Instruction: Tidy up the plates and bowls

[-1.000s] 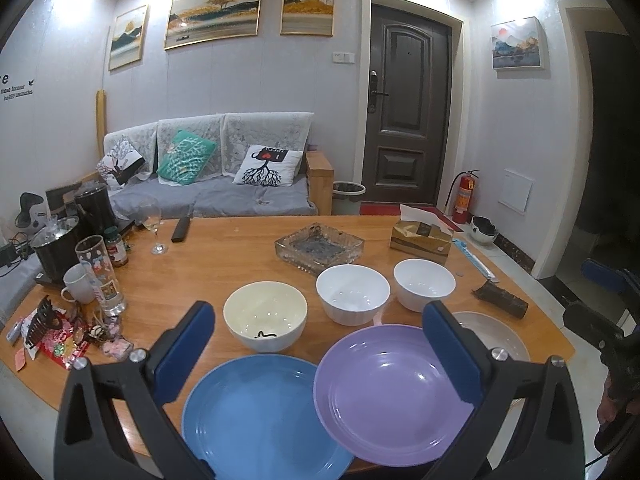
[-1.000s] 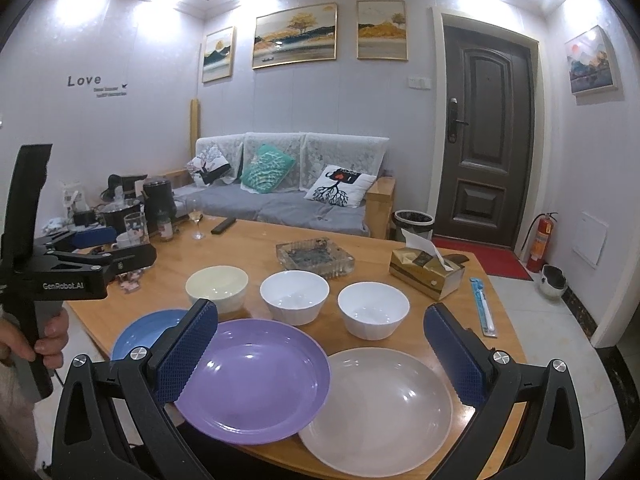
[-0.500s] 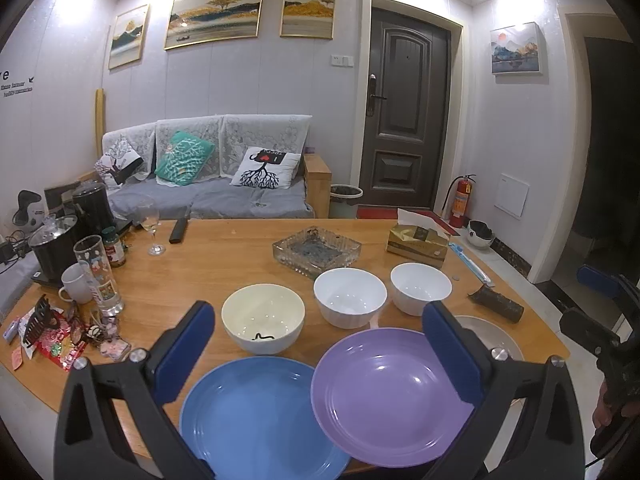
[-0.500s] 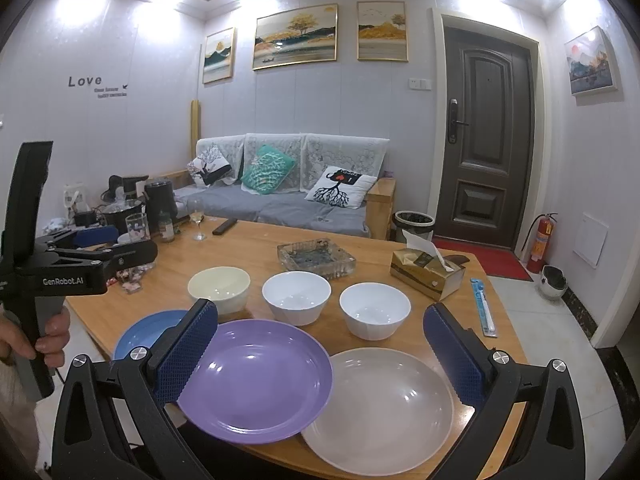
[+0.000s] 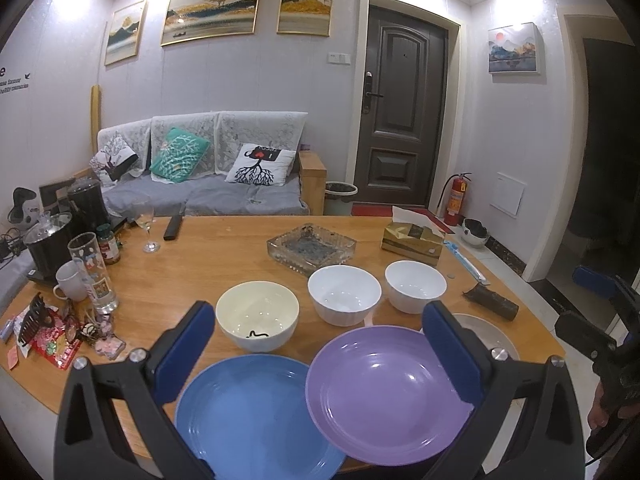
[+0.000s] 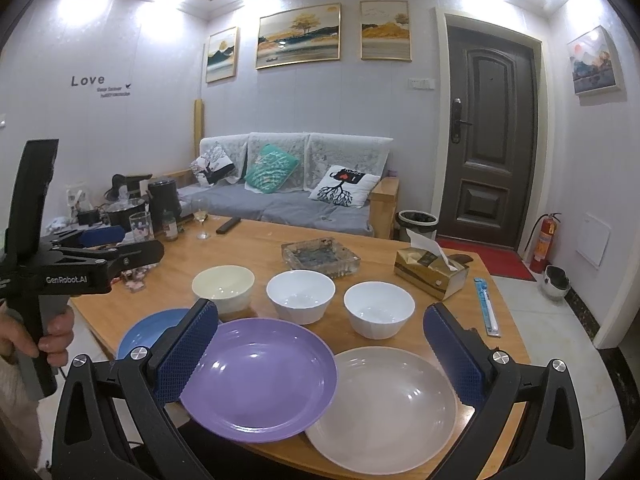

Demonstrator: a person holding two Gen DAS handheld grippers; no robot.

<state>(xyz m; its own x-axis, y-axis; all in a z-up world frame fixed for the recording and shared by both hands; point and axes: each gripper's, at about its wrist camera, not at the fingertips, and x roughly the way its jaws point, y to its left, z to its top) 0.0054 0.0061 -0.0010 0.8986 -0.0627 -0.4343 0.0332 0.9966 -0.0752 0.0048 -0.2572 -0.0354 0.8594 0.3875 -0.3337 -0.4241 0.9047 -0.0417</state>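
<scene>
Three plates lie along the near edge of the wooden table [image 5: 224, 252]: a blue plate [image 5: 256, 412], a purple plate [image 5: 384, 392] overlapping it, and a beige plate [image 6: 384, 404] on the right. Behind them stand a cream bowl [image 5: 258, 316] and two white bowls [image 5: 344, 300] [image 5: 415, 286]. My left gripper [image 5: 320, 356] is open and empty, held above the blue and purple plates. My right gripper [image 6: 320, 354] is open and empty above the purple plate [image 6: 260, 372] and the beige plate.
A glass ashtray [image 5: 311, 248] and a tissue box [image 5: 412, 238] sit behind the bowls. Cups, a kettle, a wine glass [image 5: 146, 220] and small clutter crowd the table's left side. A dark object [image 5: 490, 306] lies at the right edge. A sofa and a door stand behind.
Both grippers have drifted very slightly, so the plates and bowls shift a little in view. Nothing has been grasped or moved.
</scene>
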